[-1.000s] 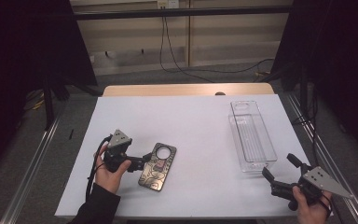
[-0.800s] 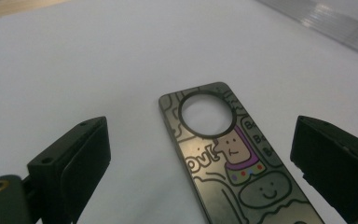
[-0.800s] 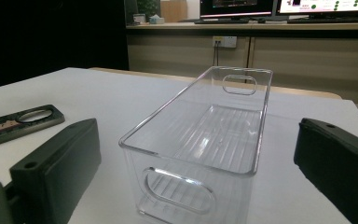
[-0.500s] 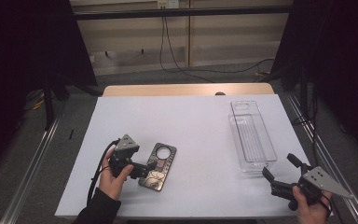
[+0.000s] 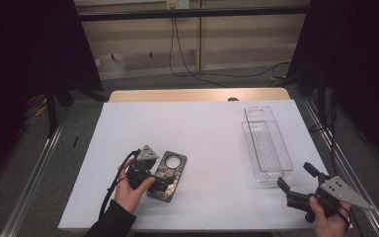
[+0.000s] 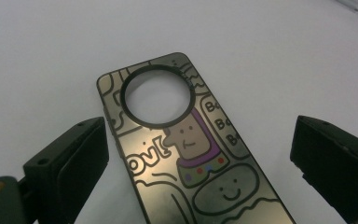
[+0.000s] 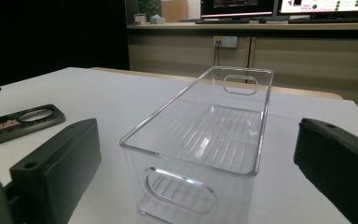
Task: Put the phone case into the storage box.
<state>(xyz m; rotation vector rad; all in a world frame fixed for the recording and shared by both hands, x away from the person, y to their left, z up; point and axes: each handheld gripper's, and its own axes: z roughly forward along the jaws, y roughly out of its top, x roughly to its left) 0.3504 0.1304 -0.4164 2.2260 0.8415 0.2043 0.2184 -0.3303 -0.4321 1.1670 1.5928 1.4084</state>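
One phone case [image 5: 169, 170] with cartoon drawings and a round camera hole lies flat on the white table [image 5: 202, 133], near its front left. The left hand-held gripper [image 6: 200, 154] hangs over it, jaws spread wide on either side. One clear plastic bin [image 5: 266, 143] stands at the right; the right hand-held gripper [image 5: 296, 180] waits just beside its near end, jaws apart

Glossy phone case [image 6: 186, 158], clear plastic bin [image 7: 205, 140] (ribbed)

Right tool [image 7: 200, 182] jaws spread wide before a clear bin [image 7: 205, 135] — phone case [image 7: 21, 122] far left.
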